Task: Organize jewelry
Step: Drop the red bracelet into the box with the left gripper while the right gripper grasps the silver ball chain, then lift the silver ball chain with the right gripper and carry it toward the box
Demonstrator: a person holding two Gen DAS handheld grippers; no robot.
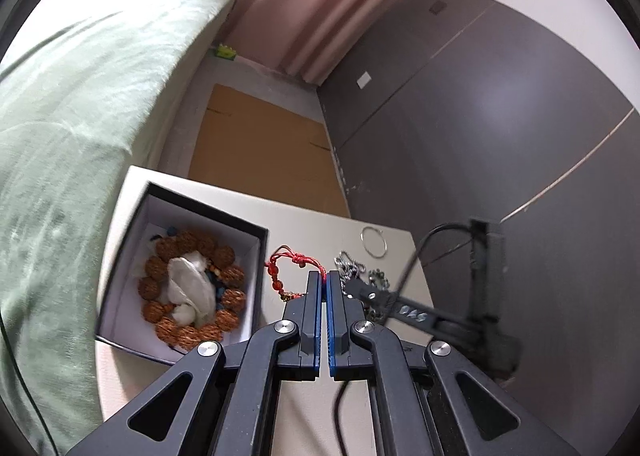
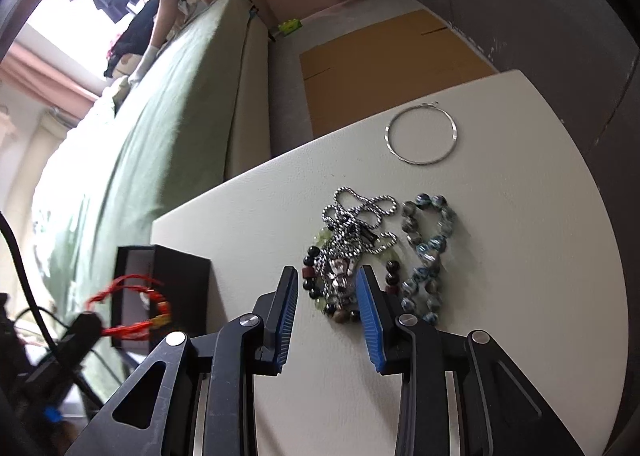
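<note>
My left gripper (image 1: 324,277) is shut on a red cord bracelet (image 1: 289,267) and holds it above the table beside the black box (image 1: 182,280); the bracelet also shows in the right wrist view (image 2: 132,310). The box holds a brown bead bracelet (image 1: 188,288) and white wrapped pieces. My right gripper (image 2: 328,276) is open, its fingers on either side of a silver ball chain with a pendant (image 2: 348,244) that lies on dark and green beads. A blue-grey bead bracelet (image 2: 430,256) lies just right of it. A thin silver hoop (image 2: 422,134) lies farther back.
The white table (image 2: 520,296) ends at the far edge above a brown cardboard sheet (image 2: 384,56) on the floor. A green-covered bed (image 1: 72,96) runs along the left. A dark wall (image 1: 500,116) stands to the right. A person is at the far end of the bed.
</note>
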